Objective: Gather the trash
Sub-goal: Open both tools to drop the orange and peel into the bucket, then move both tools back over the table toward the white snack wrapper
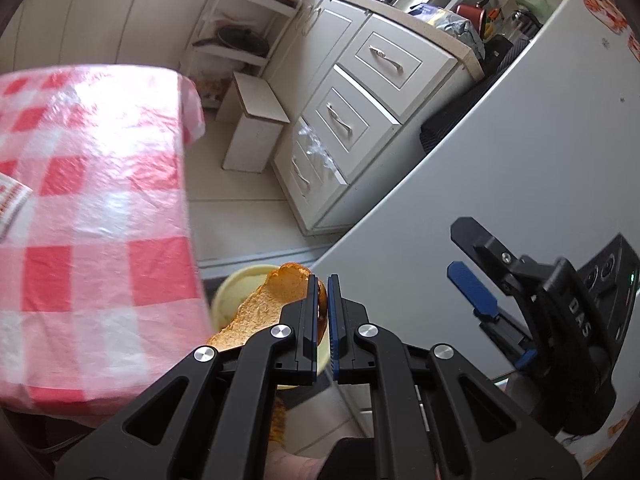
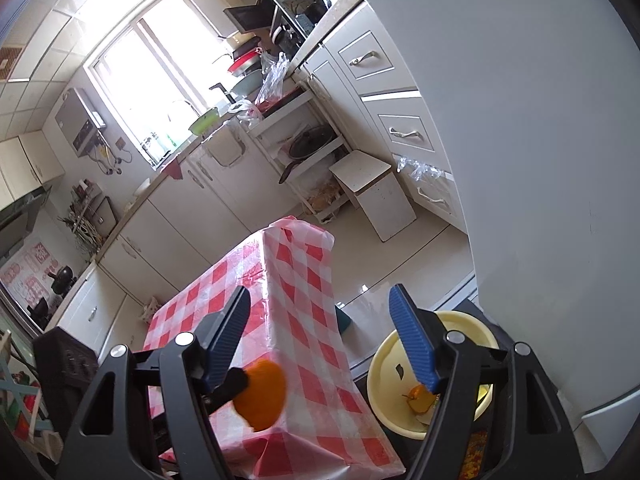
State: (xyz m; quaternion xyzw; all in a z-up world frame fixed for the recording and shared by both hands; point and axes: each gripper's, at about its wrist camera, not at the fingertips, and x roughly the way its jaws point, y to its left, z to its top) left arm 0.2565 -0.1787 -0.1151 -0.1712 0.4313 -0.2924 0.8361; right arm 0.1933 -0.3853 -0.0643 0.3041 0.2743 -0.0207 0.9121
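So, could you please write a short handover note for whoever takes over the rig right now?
Left claw: shut on an orange peel, held over the yellow bowl on the floor beside the checked table.
Right claw: open and empty.
Done: some peel scraps already lie in the bowl.
Left: let this peel go into the bowl, then check the table for more trash.

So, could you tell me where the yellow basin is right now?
The yellow basin sits on the floor, low right in the right wrist view, between the checked table and the white fridge.
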